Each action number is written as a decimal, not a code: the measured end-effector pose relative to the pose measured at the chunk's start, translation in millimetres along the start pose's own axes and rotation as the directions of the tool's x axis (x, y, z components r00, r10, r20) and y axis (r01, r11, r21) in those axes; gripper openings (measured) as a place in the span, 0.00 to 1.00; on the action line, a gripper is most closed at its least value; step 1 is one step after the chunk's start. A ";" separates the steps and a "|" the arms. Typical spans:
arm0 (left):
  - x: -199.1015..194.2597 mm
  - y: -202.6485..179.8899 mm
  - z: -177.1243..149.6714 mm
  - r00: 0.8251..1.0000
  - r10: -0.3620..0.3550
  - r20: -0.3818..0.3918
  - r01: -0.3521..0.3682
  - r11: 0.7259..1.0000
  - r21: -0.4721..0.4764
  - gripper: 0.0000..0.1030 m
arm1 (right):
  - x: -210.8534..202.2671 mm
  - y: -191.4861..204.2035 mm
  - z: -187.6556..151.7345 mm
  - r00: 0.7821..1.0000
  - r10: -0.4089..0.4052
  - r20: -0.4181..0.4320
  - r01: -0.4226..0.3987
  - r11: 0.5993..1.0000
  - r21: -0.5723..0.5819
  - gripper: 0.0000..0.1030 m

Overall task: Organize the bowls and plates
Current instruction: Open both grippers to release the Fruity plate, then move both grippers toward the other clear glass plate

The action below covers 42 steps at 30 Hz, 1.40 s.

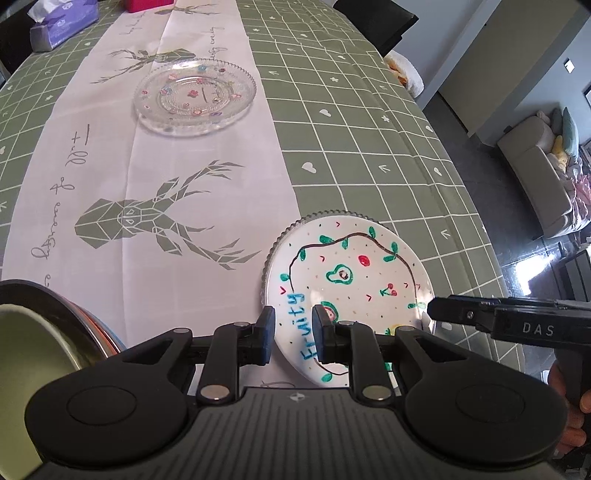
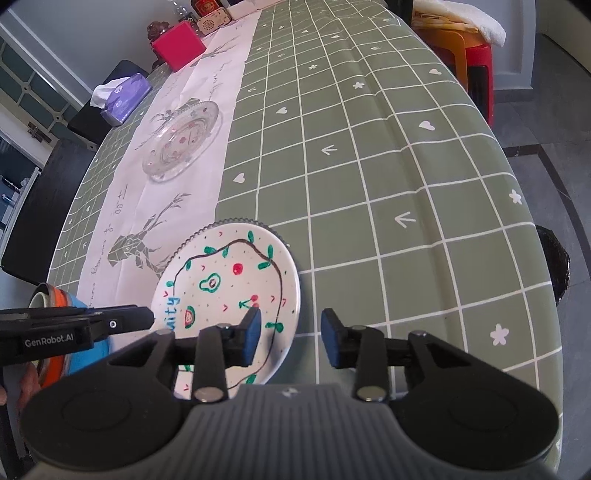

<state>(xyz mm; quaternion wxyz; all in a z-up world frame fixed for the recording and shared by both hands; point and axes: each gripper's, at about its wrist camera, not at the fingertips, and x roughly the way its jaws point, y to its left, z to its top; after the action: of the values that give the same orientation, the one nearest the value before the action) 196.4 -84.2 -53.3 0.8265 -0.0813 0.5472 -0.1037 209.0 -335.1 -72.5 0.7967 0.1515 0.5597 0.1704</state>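
Left wrist view, left gripper (image 1: 293, 332) fingers parted astride painted plate (image 1: 347, 280) rim

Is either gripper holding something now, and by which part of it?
Nothing is held. The left gripper and the right gripper are both open above the near part of the white fruit plate, with nothing clamped between the fingers.

On the desk (image 1: 369, 147) a painted plate (image 1: 351, 273) lies nearest, stacked on a ridged plate (image 1: 269, 258) beneath it, with a glass plate (image 1: 195, 96) farther back on the runner (image 1: 166, 221), a tissue box (image 1: 62, 22) behind that, and stacked bowls (image 1: 44, 332) at left.
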 end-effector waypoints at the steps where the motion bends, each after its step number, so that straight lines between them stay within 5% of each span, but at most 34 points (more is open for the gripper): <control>1: -1.2 -0.4 0.4 1.000 -0.004 0.004 0.004 1.000 0.003 0.24 | -2.4 1.1 -2.9 1.000 0.011 -0.013 -0.011 1.000 0.005 0.35; 5: -7.7 -4.5 -0.2 1.000 -0.006 0.024 0.005 0.999 0.041 0.24 | -6.0 18.0 -20.5 0.997 -0.026 -0.073 0.021 0.997 -0.069 0.34; 8: -12.7 -7.3 -1.9 0.999 0.006 0.035 -0.009 0.997 0.076 0.24 | -2.5 31.9 -34.6 0.991 -0.040 -0.126 0.021 0.989 -0.145 0.14; 14: -20.7 -5.7 -6.0 0.999 0.007 0.040 -0.011 0.995 0.101 0.26 | 7.7 49.3 -42.0 0.985 -0.071 -0.154 0.038 0.977 -0.210 0.10; 23: -30.2 3.9 -10.9 0.999 -0.006 0.046 0.002 0.996 0.089 0.27 | 14.7 52.0 -35.0 0.987 -0.065 -0.146 0.041 0.986 -0.163 0.06; 36: -35.1 1.9 -12.7 0.999 -0.026 0.042 0.020 0.988 0.156 0.31 | 6.0 66.3 -38.3 0.982 -0.050 -0.181 0.015 0.982 -0.189 0.13; 38: -39.6 1.0 -13.6 0.999 -0.016 0.052 0.006 0.983 0.185 0.32 | 0.0 72.4 -36.9 0.984 -0.051 -0.170 0.015 0.978 -0.207 0.25; 42: -50.0 -0.1 -12.8 0.996 0.016 0.089 -0.037 0.970 0.242 0.33 | -8.1 84.3 -29.8 0.988 -0.066 -0.138 0.031 0.970 -0.241 0.29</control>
<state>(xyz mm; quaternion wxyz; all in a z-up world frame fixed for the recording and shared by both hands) 165.6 -71.6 -13.8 0.8544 0.0237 0.4953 -0.1553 169.8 -261.6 -38.9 0.7704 0.0284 0.5950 0.2274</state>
